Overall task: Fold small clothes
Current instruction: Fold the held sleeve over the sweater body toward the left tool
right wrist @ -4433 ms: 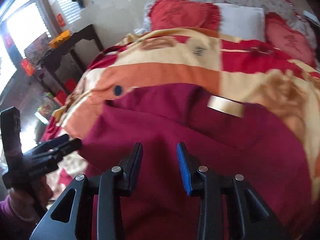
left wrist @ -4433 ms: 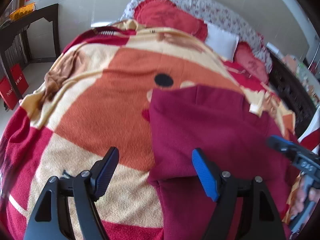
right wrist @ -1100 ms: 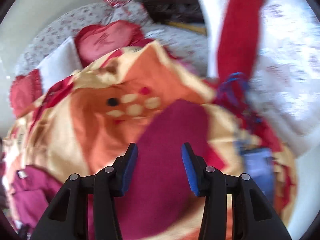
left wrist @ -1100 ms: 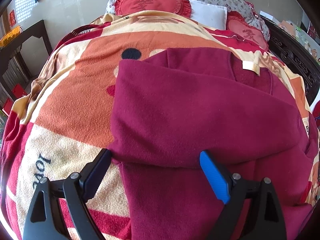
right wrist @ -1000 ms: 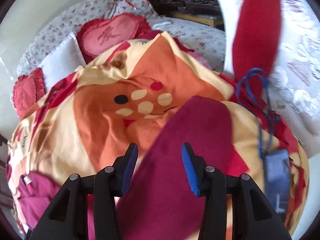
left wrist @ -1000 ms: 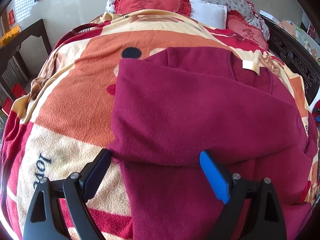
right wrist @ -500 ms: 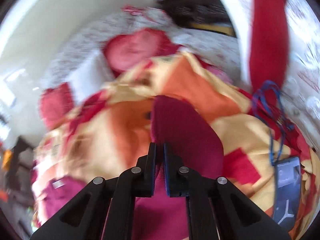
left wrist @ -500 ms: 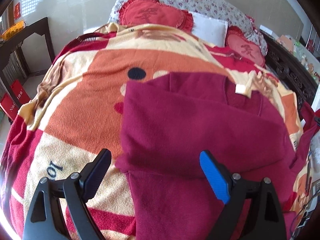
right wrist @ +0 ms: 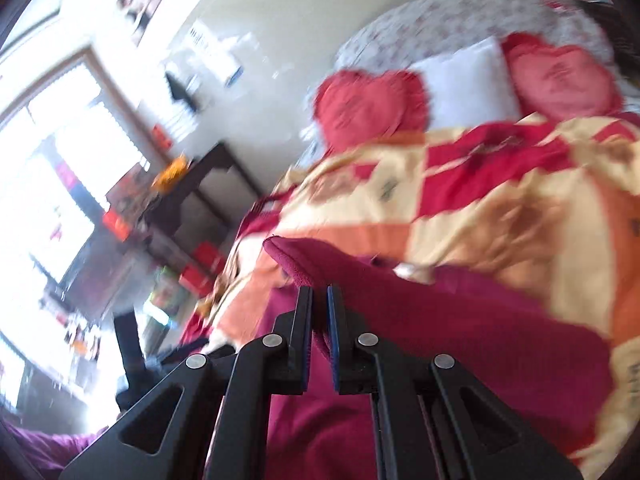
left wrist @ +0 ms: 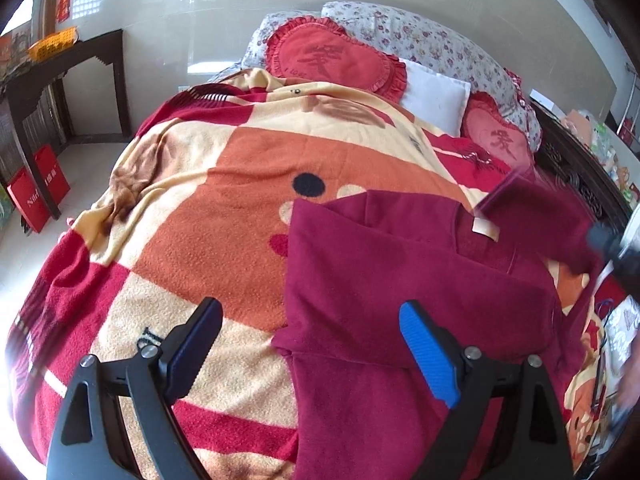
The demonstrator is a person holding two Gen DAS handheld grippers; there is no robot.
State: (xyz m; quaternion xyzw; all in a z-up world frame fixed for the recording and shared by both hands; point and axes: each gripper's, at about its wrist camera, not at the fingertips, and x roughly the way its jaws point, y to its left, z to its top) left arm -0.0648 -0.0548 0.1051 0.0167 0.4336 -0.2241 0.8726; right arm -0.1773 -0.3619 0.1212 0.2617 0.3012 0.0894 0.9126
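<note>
At the far left of the left wrist view a dark side table point(left wrist: 60, 64) stands against the wall, with red bags point(left wrist: 38, 188) on the floor beneath it. The bed fills the middle, covered by a checked blanket point(left wrist: 208, 208) in orange, cream and red, with heart-shaped cushions point(left wrist: 332, 58) and a white pillow point(left wrist: 436, 96) at its head. The left tool point(left wrist: 310, 354) hangs above the near edge of the bed with its jaws wide apart and nothing between them. To its right lies the task's thing, a maroon sweater point(left wrist: 400, 280), flat on the blanket with one sleeve already folded across the chest and its neck label point(left wrist: 485, 229) showing. Further right the other sleeve point(left wrist: 536, 216) is lifted off the bed and blurred with motion. The right wrist view shows why: the right tool point(right wrist: 319, 312) has its jaws closed tight on that sleeve's cuff point(right wrist: 292, 260), which curls over the fingertips. The step in hand looks like the second sleeve fold. The next move probably calls for carrying the cuff across the chest, laying it flat over the first sleeve, and only then letting go, so the fleece does not bunch. The left tool could steady the body meanwhile.
</note>
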